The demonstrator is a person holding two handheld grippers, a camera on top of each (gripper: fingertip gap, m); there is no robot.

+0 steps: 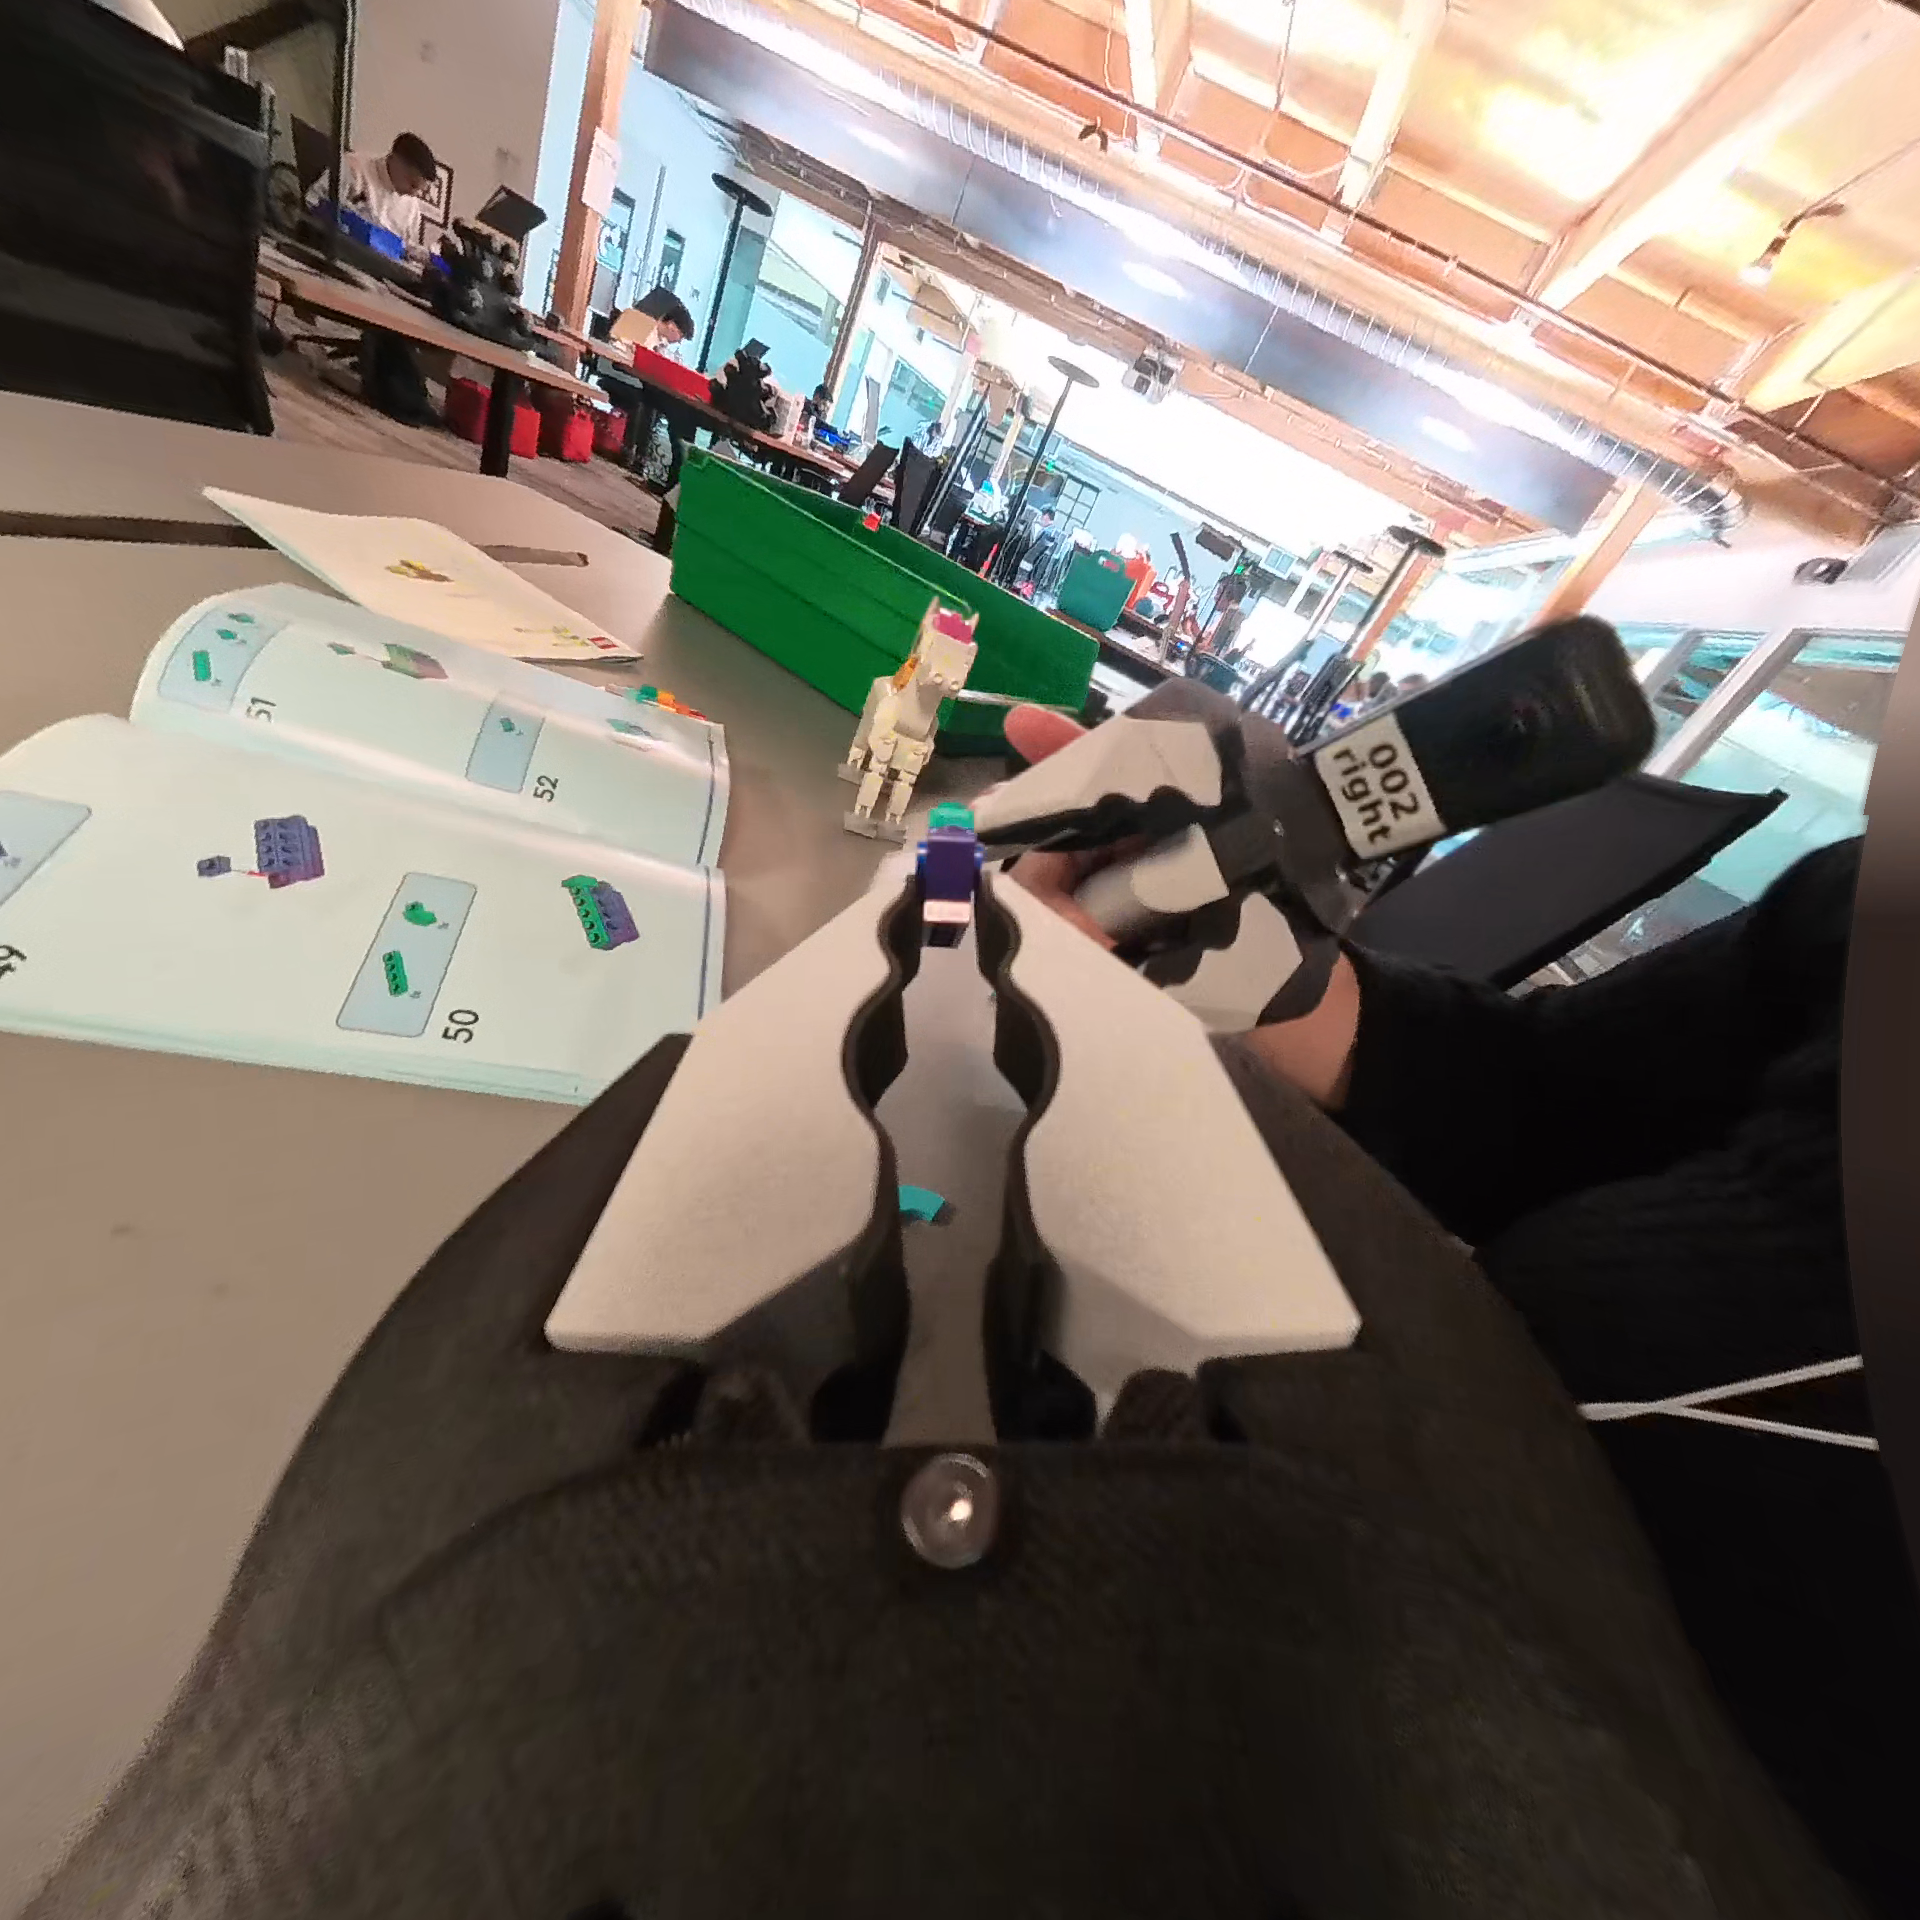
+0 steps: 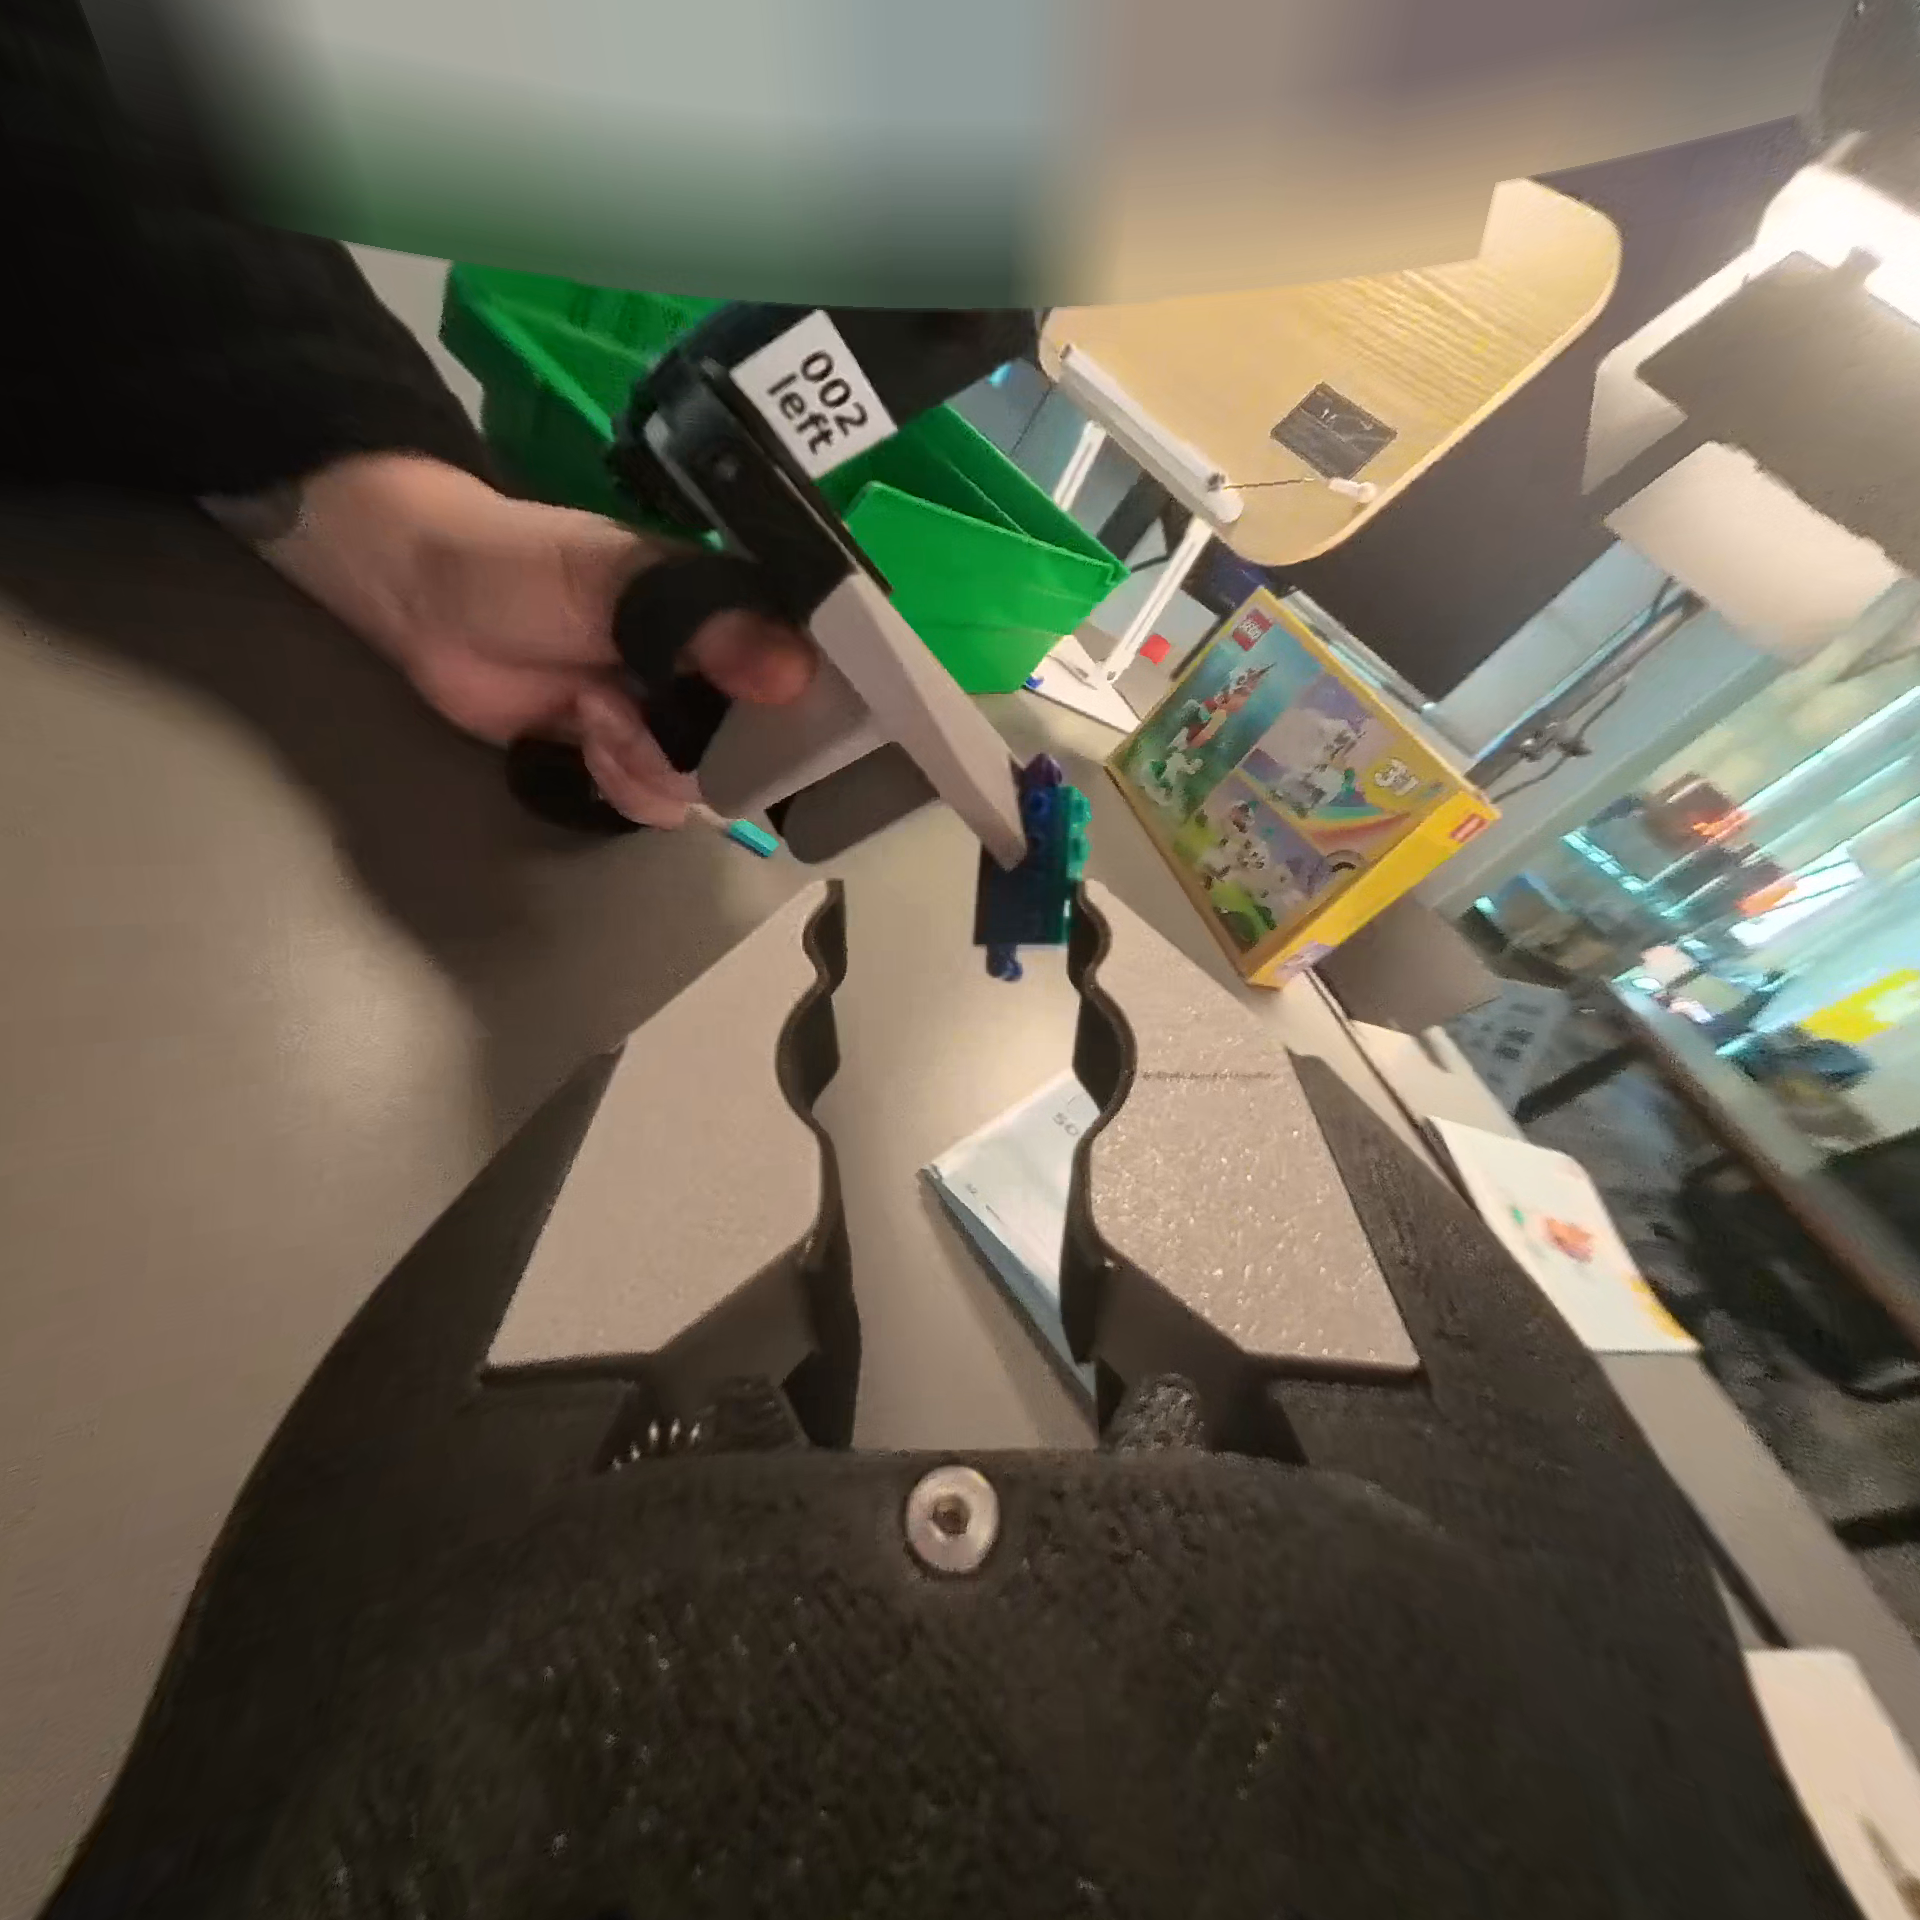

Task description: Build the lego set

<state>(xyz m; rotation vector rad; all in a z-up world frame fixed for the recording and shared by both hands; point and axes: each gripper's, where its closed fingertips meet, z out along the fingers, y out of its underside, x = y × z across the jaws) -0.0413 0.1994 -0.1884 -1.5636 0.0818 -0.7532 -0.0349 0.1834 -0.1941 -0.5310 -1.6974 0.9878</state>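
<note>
My left gripper [image 1: 948, 883] is shut on a small lego assembly [image 1: 948, 868] of purple and blue bricks with a green top, held above the table. In the right wrist view the assembly [image 2: 1023, 894] hangs from the left gripper's tip [image 2: 1013, 831]. My right gripper [image 2: 956, 904] is open, and the assembly sits just beyond its fingertips, with the green side near the right finger. The right gripper also shows in the left wrist view [image 1: 997, 821], next to the assembly. A small teal piece [image 1: 920, 1203] lies on the table below my left gripper; it also shows in the right wrist view [image 2: 750, 834].
An open instruction booklet [image 1: 364, 831] lies to the left, with a leaflet [image 1: 436, 582] behind it. A white unicorn model [image 1: 914, 717] stands in front of a green bin [image 1: 831, 582]. The lego box [image 2: 1299, 790] stands near the table's edge. My left and right fingertips are right by each other. The white unicorn model [image 1: 914, 717] is about 25 centimetres from both grippers' fingertips.
</note>
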